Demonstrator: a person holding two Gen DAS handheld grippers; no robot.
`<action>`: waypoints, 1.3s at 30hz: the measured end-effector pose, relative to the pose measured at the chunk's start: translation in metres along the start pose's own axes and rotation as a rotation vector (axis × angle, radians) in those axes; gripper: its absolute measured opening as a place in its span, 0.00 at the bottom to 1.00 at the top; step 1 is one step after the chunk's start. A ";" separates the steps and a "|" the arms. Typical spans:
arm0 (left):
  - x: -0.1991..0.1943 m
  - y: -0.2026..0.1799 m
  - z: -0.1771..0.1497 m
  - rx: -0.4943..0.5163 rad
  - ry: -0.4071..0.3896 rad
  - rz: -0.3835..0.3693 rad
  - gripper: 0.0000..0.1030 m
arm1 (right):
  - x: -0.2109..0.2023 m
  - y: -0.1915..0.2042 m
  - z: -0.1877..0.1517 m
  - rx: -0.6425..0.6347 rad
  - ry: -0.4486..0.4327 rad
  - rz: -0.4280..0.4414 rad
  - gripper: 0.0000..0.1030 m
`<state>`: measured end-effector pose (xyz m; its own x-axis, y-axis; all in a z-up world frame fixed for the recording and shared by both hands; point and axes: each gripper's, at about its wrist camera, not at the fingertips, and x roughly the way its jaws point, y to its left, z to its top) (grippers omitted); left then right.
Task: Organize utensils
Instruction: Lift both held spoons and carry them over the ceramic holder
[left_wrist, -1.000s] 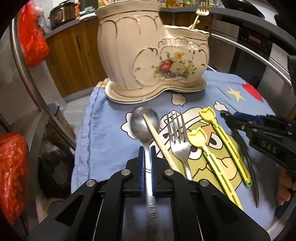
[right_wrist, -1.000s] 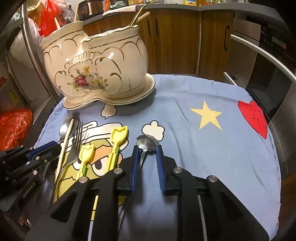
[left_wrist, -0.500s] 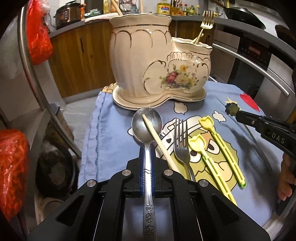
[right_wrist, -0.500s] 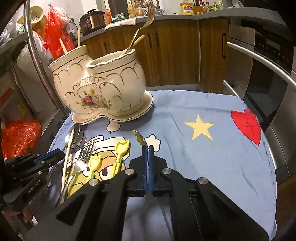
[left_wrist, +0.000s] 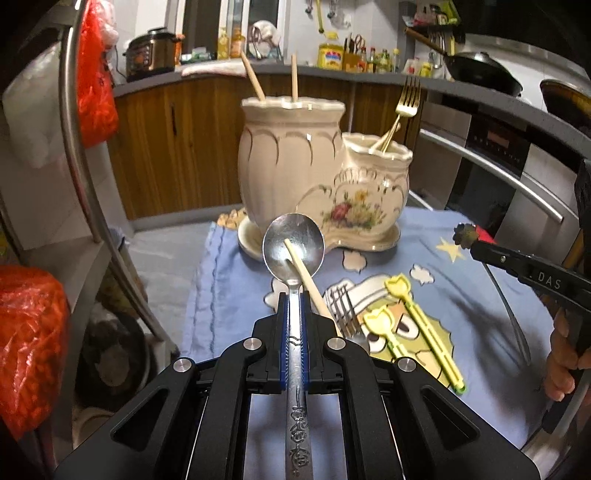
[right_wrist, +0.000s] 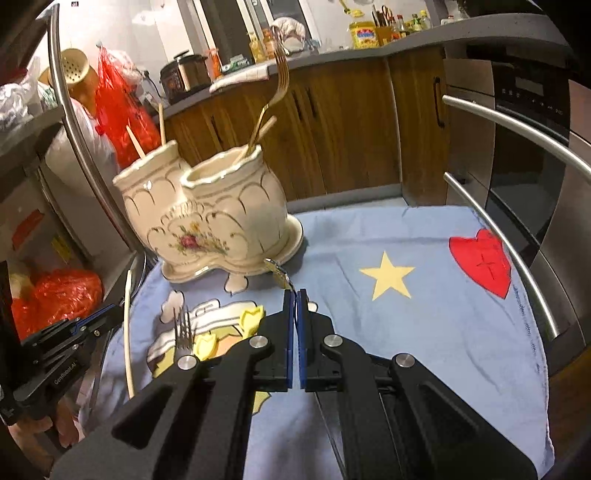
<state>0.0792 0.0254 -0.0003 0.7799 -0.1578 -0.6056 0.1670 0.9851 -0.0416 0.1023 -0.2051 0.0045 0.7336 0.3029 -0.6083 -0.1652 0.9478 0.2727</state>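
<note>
My left gripper (left_wrist: 294, 299) is shut on the handle of a large steel spoon (left_wrist: 293, 245), lifted above the blue cloth; a wooden chopstick (left_wrist: 306, 280) rests across its bowl. My right gripper (right_wrist: 294, 295) is shut on a thin small spoon (right_wrist: 275, 268) with a decorated end, also lifted. The cream ceramic utensil holder (left_wrist: 317, 188) stands at the back and shows in the right wrist view (right_wrist: 207, 221); it holds chopsticks (left_wrist: 275, 77) and a gold fork (left_wrist: 404, 103). A steel fork (left_wrist: 345, 314) and two yellow tulip picks (left_wrist: 417, 321) lie on the cloth.
The blue cartoon cloth (right_wrist: 424, 314) covers the small table. Steel rails (right_wrist: 509, 243) curve around its sides. Wooden cabinets (right_wrist: 351, 122) and an oven (right_wrist: 532, 110) stand behind. Red plastic bags (left_wrist: 29, 343) hang and lie at the left.
Both grippers have risen from the cloth, each carrying its spoon. The right gripper shut on the small spoon. The chopstick came up with the large spoon.
</note>
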 end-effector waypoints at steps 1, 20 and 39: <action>-0.002 -0.001 0.002 0.004 -0.016 0.004 0.05 | -0.002 0.000 0.001 0.003 -0.009 0.008 0.02; -0.059 -0.006 0.037 -0.044 -0.373 0.015 0.05 | -0.053 0.008 0.019 0.008 -0.224 0.185 0.02; -0.034 0.017 0.160 -0.067 -0.493 -0.192 0.06 | -0.035 0.035 0.140 0.032 -0.399 0.416 0.02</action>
<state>0.1519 0.0364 0.1466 0.9326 -0.3336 -0.1378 0.3085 0.9349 -0.1754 0.1630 -0.1962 0.1400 0.8040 0.5827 -0.1181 -0.4777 0.7514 0.4553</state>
